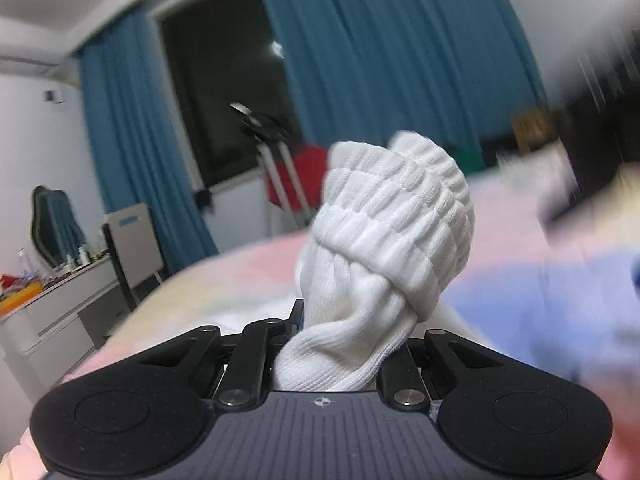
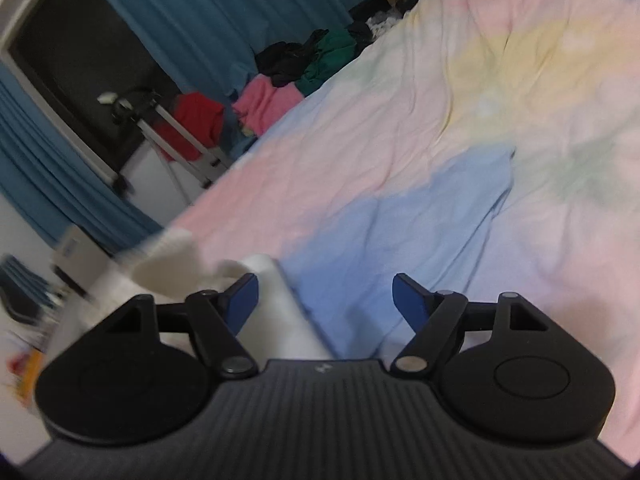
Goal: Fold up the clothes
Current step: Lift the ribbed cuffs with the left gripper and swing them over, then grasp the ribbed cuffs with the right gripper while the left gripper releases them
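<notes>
Left gripper (image 1: pixel 340 344) pinches a rolled white sock (image 1: pixel 388 240) at twelve o'clock; right gripper (image 2: pixel 325 300), spread, likely sets it down next.

White ribbed sock (image 1: pixel 384 248) — bunched, cuff rolled, upright

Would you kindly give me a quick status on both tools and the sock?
Left tool shut on white sock bundle, held above the bed. Right tool open, empty, over pastel bedsheet. Nothing in the way.
</notes>
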Tool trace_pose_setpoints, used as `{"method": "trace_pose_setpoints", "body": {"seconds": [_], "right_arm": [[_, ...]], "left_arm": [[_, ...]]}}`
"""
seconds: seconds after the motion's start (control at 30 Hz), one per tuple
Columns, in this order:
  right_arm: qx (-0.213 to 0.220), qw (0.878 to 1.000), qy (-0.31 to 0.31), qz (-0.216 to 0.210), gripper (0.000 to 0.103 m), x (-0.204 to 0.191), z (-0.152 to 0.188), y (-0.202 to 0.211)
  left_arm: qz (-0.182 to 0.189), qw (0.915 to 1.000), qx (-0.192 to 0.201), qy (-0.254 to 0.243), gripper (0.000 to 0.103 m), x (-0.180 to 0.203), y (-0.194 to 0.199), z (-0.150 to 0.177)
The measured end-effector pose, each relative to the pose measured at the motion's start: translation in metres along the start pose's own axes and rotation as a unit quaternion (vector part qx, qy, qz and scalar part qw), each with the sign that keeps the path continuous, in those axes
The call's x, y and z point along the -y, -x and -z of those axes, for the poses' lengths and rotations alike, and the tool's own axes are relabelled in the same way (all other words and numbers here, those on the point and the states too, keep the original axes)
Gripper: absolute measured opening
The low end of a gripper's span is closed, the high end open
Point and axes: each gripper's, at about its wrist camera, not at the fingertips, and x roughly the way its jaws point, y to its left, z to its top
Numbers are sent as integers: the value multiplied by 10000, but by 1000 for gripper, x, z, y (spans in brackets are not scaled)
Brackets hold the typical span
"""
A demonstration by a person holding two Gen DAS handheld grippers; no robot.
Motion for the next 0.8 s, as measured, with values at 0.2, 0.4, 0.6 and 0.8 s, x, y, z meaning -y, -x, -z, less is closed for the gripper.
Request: {"method": "trace_pose_setpoints", "body": {"seconds": [0.2,0.4,0.6,0.8], "right_arm": [[-621,9843,-1193,-1141,77,19,1,-18],[-1020,9740,-1061,-1723,79,0,16,-31],[-972,9750,-1094,-1673,80,-3,21,-31],[-561,9798,-887,-1701,80,-2,22,-12]], "left_arm": [[449,9985,-309,-66,43,-14,-8,-8],[1023,9921,-710,-146,92,-38,-2,-3],[1483,9852,-656,-560,93,-104,38,28],[1192,9890,-377,-789,96,-147,51,55]]}}
